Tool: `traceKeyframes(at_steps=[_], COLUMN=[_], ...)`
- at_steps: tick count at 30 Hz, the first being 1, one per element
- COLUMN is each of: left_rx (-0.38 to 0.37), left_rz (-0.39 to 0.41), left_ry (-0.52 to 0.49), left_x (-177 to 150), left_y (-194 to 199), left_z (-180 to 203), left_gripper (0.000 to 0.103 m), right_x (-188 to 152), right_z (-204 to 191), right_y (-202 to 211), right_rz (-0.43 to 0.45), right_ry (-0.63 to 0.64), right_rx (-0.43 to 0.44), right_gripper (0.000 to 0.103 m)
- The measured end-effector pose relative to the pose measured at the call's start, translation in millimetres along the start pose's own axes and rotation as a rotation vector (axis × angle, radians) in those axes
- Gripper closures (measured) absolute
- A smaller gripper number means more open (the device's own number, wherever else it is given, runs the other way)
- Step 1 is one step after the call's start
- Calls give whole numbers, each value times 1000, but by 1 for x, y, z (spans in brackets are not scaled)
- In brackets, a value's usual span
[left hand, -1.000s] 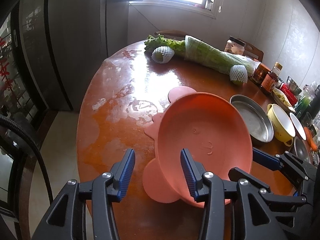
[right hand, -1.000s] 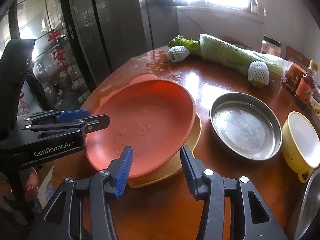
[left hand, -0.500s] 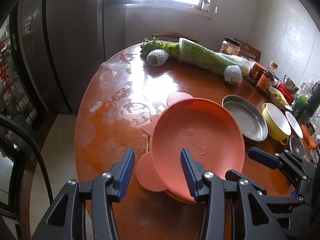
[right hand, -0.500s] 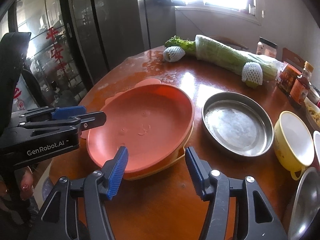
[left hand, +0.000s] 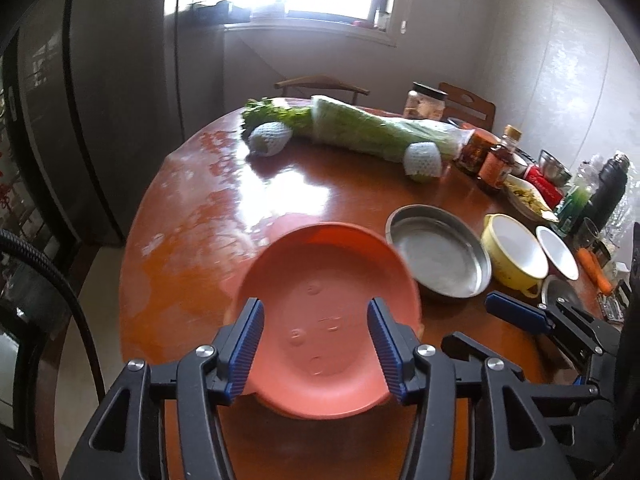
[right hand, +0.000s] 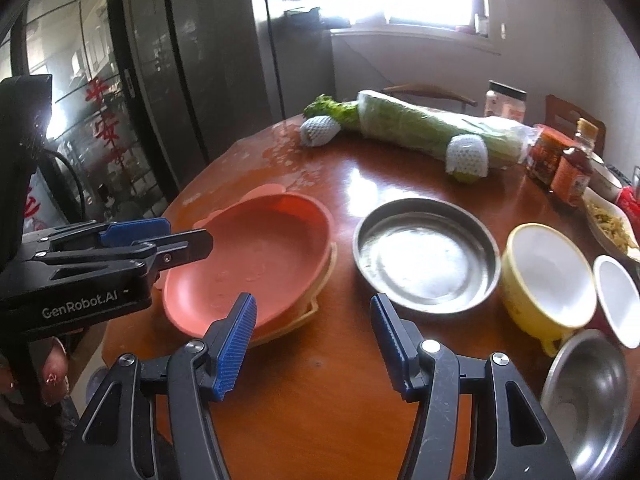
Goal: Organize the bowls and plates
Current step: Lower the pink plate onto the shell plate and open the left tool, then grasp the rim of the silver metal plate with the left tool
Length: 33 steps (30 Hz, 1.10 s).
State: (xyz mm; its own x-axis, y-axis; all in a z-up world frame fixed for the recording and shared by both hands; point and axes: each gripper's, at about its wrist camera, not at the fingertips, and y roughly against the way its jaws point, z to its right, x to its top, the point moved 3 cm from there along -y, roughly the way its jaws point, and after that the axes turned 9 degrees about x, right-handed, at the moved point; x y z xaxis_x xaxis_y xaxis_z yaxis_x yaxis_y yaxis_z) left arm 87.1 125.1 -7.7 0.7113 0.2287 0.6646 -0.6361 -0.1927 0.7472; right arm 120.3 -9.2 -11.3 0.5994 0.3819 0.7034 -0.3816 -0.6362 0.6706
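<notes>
Where yellow tray (right hand: 320,304) lies, orange plate (right hand: 256,256).

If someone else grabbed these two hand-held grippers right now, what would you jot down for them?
Left gripper: open, holding nothing, over the orange plastic plate.
Right gripper: open, holding nothing, above the brown wooden table.
Done: orange plate sits on a yellow plate.
Left: round steel pan, yellow mug-shaped bowl, small white bowl and steel bowl all stand separately in a row, not yet stacked.
</notes>
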Motion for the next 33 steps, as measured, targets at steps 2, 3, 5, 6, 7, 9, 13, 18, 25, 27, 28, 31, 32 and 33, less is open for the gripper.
traceKeyframes(at_steps=[2,3,5,6,7,9,13,18,25,27,28,31,32,33], left_rx=[-16,-22,-35,-40,-42,-48,-57,-59,-36,-26,-25,-39,-38,-40], left_rz=[0,-1,-2,-2,-3,-12,-34,-53,-110,-115,-117,-115,-117,-116], left_ry=[-12,-15,-20,-27,-31,-38,-57,-77,-128,-143,-155,-186,-199,-208], left_x=[3,5,8,11,13,18,28,40,55,56,55,50,48,47], left_y=[0,0,0,-1,-2,-7,-18,-32,-59,-63,-64,-62,-61,-60], left_z=[10,14,22,27,31,38,53,64,75,77,79,88,91,94], left_gripper=[49,49,49,49,49,49,49,49,50,50,50,50,50,50], right_x=[1,1,2,2,2,2,2,7,0,-4,-6,-15,-20,-24], right_z=[9,13,22,28,30,37,43,48,53,53,53,51,49,48], right_y=[6,7,10,11,10,6,-10,-35,-46,-43,-41,-31,-26,-22], right_rz=[6,7,10,5,2,-15,-58,-111,-164,-177,-179,-179,-187,-192], right_ry=[-5,-6,-3,1,7,35,84,117,120,121,116,104,111,115], right_rx=[-14,-20,-33,-48,-56,-79,-78,-57,-12,4,17,64,69,64], right_gripper=[42,42,42,42,42,44,55,63,66,66,66,66,66,66])
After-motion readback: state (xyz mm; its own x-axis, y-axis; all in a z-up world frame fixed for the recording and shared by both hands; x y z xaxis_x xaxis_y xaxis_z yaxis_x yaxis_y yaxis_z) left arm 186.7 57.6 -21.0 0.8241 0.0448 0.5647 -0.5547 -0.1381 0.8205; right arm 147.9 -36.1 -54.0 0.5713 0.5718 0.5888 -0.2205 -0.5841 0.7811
